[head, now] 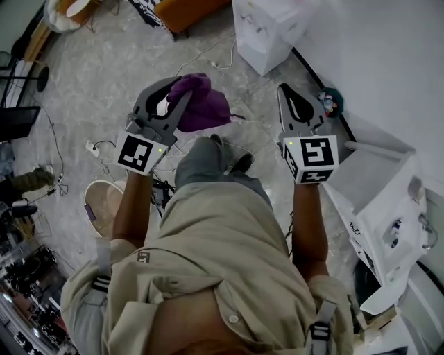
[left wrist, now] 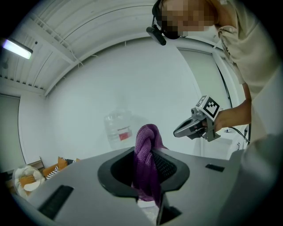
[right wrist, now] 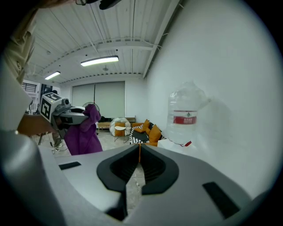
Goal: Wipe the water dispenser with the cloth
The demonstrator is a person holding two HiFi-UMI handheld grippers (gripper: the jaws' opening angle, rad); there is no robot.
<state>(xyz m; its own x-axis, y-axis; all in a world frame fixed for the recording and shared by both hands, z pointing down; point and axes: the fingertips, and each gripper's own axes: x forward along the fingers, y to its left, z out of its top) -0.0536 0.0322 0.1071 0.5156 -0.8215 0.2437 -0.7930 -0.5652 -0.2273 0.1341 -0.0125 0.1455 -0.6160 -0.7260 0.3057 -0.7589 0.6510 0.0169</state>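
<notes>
My left gripper point(head: 179, 89) is shut on a purple cloth point(head: 202, 104), which bunches up past the jaws and hangs between them in the left gripper view point(left wrist: 148, 163). My right gripper point(head: 287, 90) is shut with nothing in it, its tips meeting point(right wrist: 139, 148). Both are held out in front of the person, above the floor. The white water dispenser point(head: 267, 31) stands ahead by the wall. Its clear bottle with a red label point(right wrist: 185, 112) shows to the right of the right gripper's jaws, and more faintly in the left gripper view point(left wrist: 118, 130). Neither gripper touches it.
A white appliance point(head: 388, 201) stands close at the right, by the wall. Cables point(head: 208, 59) and a power strip point(head: 94, 147) lie on the stone floor. A round white tub point(head: 104, 204) sits at the left. Orange furniture point(head: 187, 10) is further back.
</notes>
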